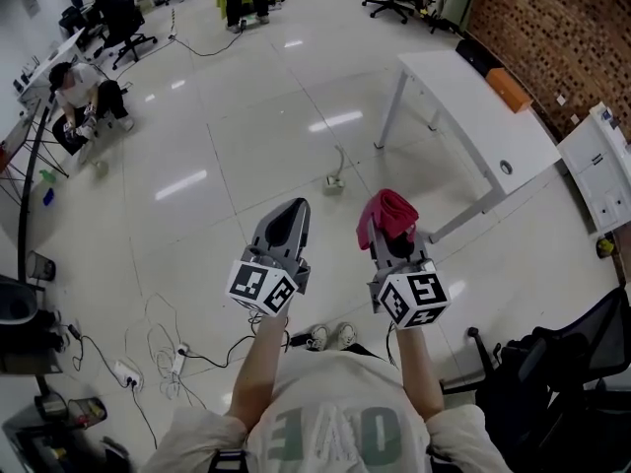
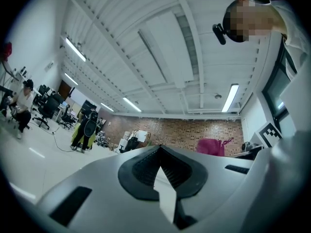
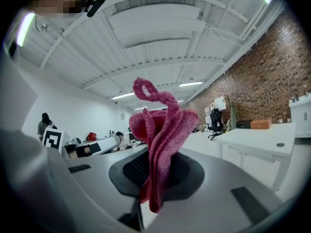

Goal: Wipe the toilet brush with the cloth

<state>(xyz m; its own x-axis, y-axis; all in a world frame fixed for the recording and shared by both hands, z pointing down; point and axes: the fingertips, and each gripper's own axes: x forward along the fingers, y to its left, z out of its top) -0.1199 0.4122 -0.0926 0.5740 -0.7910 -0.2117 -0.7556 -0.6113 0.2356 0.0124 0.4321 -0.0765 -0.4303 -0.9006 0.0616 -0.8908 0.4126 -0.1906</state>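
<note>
Floor tiles (image 1: 197,166) spread pale beneath us, a white table (image 1: 463,116) at the right. We hold both claws out — left claw (image 1: 293,207) closed tight and empty, right claw (image 1: 392,236) clamped on the pink cloth (image 1: 386,213), which bunches up above its jaws.

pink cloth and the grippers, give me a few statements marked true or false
The right gripper is shut on the pink cloth. True.
The left gripper also grips a cloth. False: its fingers are closed on nothing.
The pink cloth lies on the white table. False: it is held up over the floor.
The white table stands beside a brick wall. True.
</note>
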